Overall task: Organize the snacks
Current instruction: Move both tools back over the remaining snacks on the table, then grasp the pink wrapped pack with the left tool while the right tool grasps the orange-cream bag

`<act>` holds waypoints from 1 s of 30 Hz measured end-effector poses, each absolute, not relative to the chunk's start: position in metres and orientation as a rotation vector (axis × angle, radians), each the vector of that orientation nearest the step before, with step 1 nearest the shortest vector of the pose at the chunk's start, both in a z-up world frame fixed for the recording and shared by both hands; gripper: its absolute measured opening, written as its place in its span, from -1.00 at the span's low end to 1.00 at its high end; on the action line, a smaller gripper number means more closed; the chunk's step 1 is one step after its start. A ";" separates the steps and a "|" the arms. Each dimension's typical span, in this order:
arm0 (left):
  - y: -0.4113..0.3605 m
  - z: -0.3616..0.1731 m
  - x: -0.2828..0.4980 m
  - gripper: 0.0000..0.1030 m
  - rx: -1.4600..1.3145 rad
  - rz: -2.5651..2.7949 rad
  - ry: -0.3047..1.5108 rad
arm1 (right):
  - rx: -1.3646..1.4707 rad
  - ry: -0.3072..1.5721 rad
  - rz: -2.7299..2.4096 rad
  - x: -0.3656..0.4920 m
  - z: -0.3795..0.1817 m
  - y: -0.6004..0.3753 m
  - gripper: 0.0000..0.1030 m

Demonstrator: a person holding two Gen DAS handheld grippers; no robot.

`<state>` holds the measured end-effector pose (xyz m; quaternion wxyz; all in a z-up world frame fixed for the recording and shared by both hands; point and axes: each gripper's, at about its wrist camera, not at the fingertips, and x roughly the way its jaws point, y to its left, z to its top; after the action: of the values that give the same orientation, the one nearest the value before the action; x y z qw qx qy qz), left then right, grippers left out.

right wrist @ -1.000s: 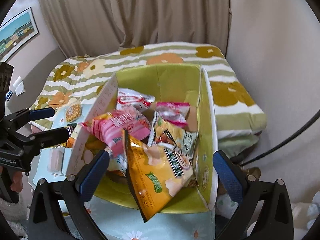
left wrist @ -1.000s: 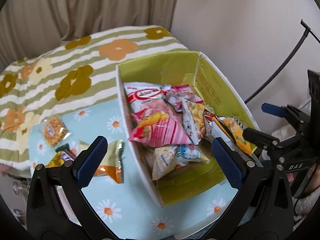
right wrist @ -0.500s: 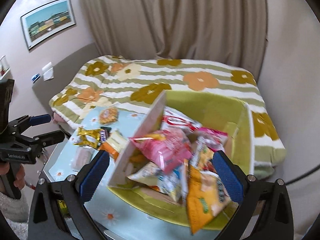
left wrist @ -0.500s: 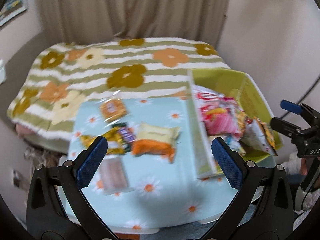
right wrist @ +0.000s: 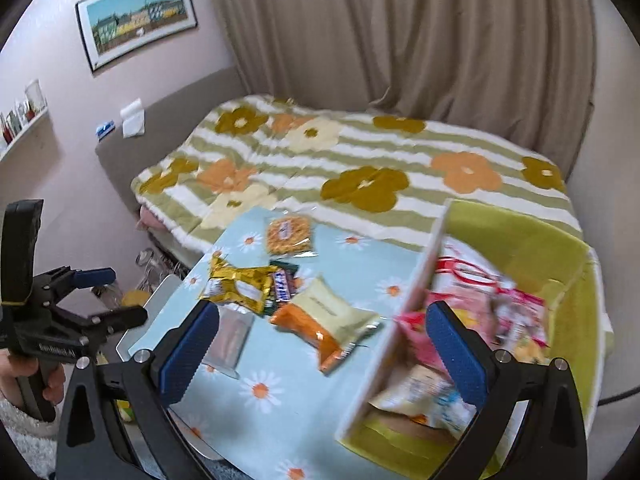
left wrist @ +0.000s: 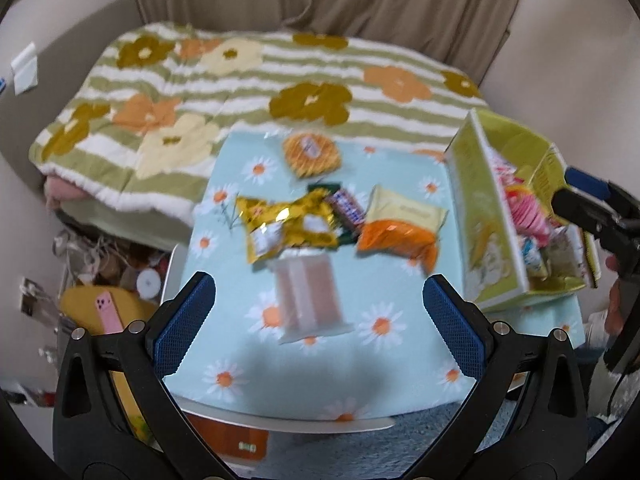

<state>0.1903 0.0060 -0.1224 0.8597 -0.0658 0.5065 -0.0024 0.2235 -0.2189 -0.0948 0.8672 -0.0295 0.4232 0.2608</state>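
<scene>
Five loose snacks (left wrist: pixel 344 216) lie mid-cloth on the table (left wrist: pixel 400 356) in the left view, bare cloth before the spread, empty left gripper (left wrist: pixel 316 320), while the right view shows the spread, empty right gripper (right wrist: pixel 320 348) straddling the full box's (right wrist: pixel 524 240) near wall.

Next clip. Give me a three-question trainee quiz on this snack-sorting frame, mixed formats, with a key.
1. True or false: the left gripper holds a snack.
2. Which snack lies nearest the left gripper? A) round waffle B) pale pink packet C) gold packet
3. Fill in: the green box stands on the table's ___ side, seen from the left wrist.

Key: 1 false, both grippers (right) are open and empty; 2 B; 3 right.
</scene>
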 end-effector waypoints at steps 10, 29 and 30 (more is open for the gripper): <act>0.034 -0.196 0.225 1.00 -0.184 -0.103 1.239 | -0.243 1.127 0.563 0.286 -0.160 -0.155 1.00; 0.004 -0.284 0.260 0.89 -0.246 0.005 1.377 | -0.744 1.455 0.816 0.322 -0.272 -0.115 0.99; 0.002 -0.288 0.261 0.86 -0.259 0.016 1.388 | -0.767 1.456 0.815 0.322 -0.273 -0.114 0.99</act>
<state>0.2611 0.0021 -0.2884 0.7608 -0.1189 0.6379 0.0075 0.3216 -0.1138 -0.2730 0.6075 -0.3318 0.6298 0.3524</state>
